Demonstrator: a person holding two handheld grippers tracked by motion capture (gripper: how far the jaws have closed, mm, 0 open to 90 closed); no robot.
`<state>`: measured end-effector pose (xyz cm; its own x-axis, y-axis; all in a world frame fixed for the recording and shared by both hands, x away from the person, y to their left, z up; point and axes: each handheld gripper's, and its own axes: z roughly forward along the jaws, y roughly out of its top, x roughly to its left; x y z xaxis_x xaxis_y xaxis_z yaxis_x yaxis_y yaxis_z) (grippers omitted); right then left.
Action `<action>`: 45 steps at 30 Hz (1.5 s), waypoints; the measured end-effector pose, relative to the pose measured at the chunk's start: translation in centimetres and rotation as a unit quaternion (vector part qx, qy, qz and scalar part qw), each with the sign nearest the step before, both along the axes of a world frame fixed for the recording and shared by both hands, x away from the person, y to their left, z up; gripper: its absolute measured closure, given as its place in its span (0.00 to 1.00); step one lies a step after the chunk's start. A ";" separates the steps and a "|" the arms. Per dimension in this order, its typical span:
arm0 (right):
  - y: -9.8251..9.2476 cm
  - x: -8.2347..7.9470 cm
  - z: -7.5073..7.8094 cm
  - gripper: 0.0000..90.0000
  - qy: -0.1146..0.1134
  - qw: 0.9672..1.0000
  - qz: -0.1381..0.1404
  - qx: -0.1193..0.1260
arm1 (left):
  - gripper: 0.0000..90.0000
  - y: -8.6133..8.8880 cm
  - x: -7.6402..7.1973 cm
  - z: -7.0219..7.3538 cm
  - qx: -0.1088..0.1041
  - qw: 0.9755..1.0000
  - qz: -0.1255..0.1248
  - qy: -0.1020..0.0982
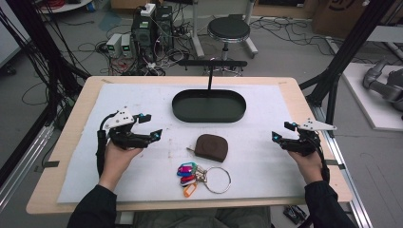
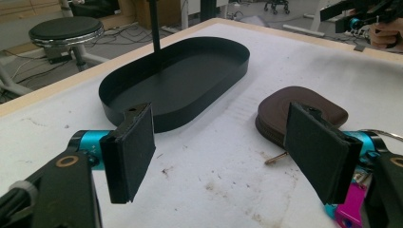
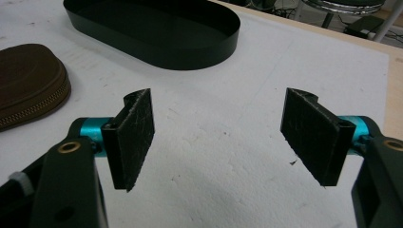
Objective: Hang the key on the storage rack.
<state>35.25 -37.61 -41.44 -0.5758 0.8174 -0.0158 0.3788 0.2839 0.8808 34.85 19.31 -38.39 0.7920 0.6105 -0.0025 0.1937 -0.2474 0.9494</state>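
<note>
1. High view, biggest first: we see the counter [image 1: 266, 161] under a white mat, w/ a black oval tray [image 1: 209, 106] at the far middle, nothing in it.
2. Left gripper [image 1: 148, 126] hovers over the mat's left side, right gripper [image 1: 283, 130] over its right; both well apart from the goods btwn them. Fingers [image 2: 130, 152] of the left stand wide apart, nothing btwn them; fingers [image 3: 130, 137] of the right also apart and bare.
3. Brown zip pouch [image 1: 212, 147] lies flat at mid-counter, just in front of the tray, a small key poking out at its left edge. We judge it soft, light, a bit squashy: it shd give under the pads, so take it across the short width near the middle, not by the zip seam.
4. Key bunch [image 1: 197, 176] sits just nearer us than the pouch: coloured tags on a big wire ring [image 1: 217, 180]. We judge it stiff metal, loose, jangly, prob. slippery; the plastic tags look the surest hold.
</note>
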 end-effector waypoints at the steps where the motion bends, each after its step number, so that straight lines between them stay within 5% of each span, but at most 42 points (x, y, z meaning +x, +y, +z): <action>1: 0.0 0.1 -0.1 0.30 -0.001 1.000 0.002 0.000 | 0.29 0.0 0.0 0.0 -0.001 1.000 0.000 0.001; 11: 0.0 0.0 0.0 0.30 -0.008 1.000 0.003 0.001 | 0.29 -0.6 0.0 0.2 -0.007 1.000 -0.006 0.004; 17: 0.1 -0.4 0.3 0.31 -0.017 1.000 0.004 -0.003 | 0.31 -2.0 0.1 0.3 -0.006 0.999 -0.037 0.019; 22: 0.1 -0.5 0.3 0.31 -0.015 1.000 0.003 -0.004 | 0.37 -4.1 -0.1 0.2 -0.007 0.996 -0.078 0.039; 32: 0.0 -0.5 0.3 0.32 -0.015 1.000 0.002 -0.006 | 0.50 -8.5 -0.9 -0.5 0.007 0.987 -0.143 0.068; 33: 0.0 -0.5 0.3 0.32 -0.015 1.000 0.002 -0.006 | 0.51 -9.4 -1.1 -0.6 0.014 0.985 -0.157 0.069; 45: -0.1 -0.7 0.3 0.32 -0.018 1.000 0.004 -0.013 | 0.67 -13.5 -1.5 -2.1 0.054 0.973 -0.205 0.092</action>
<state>34.53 -37.68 -41.12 -0.5805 0.8121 -0.0589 0.3444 0.3104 0.8860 33.32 5.77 -40.45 0.9612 0.2480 -0.1210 0.2223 -0.4357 0.8722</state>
